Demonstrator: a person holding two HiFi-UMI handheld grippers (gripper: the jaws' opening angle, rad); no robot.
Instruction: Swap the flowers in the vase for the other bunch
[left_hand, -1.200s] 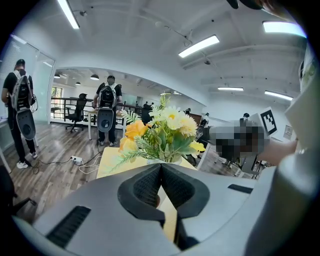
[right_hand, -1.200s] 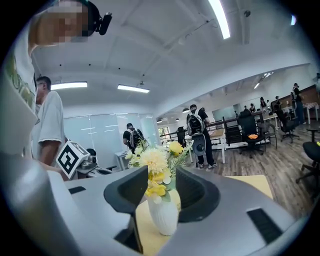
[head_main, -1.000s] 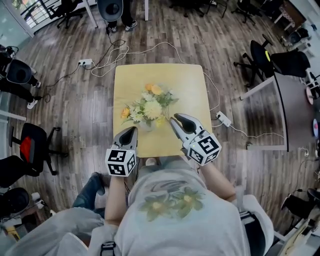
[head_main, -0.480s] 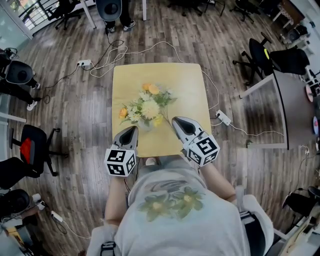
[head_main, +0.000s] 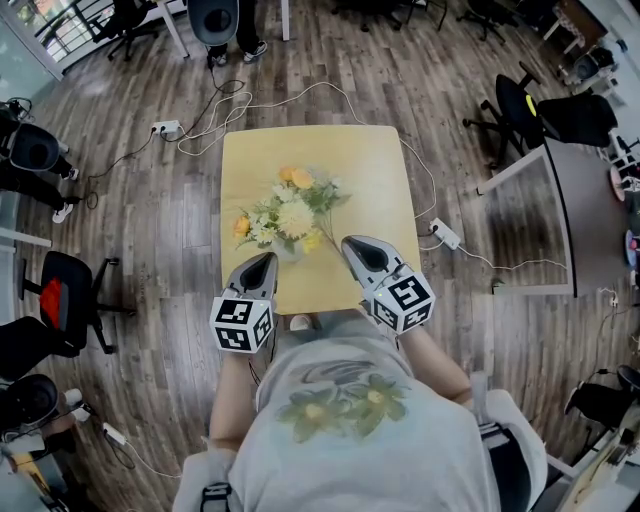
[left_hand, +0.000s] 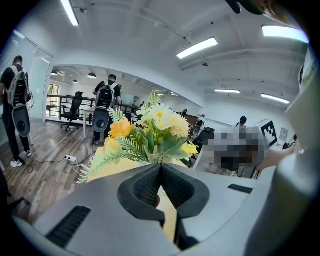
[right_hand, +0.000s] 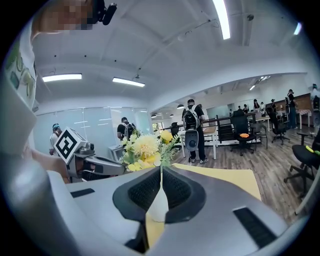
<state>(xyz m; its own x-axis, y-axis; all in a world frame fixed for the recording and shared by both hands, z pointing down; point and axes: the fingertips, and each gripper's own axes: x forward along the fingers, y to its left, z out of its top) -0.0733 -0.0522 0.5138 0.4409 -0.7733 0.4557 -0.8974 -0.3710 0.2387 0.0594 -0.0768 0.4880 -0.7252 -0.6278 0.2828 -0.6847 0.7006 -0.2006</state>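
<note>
L claw (head_main: 267, 259) fully closed, empty, near vase (head_main: 289, 250) w/ flowers (head_main: 290, 215) on worktop (head_main: 370, 170). R claw (head_main: 347, 241) clamped tight on thin green stem (right_hand: 161, 170) at tip.

- Light grey short-sleeved T-shirt (head_main: 345, 445), lower centre of the head view, with a green and yellow floral print across its middle.
- Black plastic strap buckle (head_main: 215, 495), at the bottom edge, left of centre.
- Left gripper (head_main: 262, 258): smooth grey moulded shell tapering to a beak, with black dimpled rubber pads (left_hand: 145, 186) and a black slotted vent (left_hand: 70, 225) on its flank.
- Right gripper (head_main: 350, 242): the same grey shell and black pads.
- Left white cube with black square markers (head_main: 241, 323), at the left gripper's rear.
- Right white cube with black square markers (head_main: 403, 297), at the right gripper's rear.
</note>
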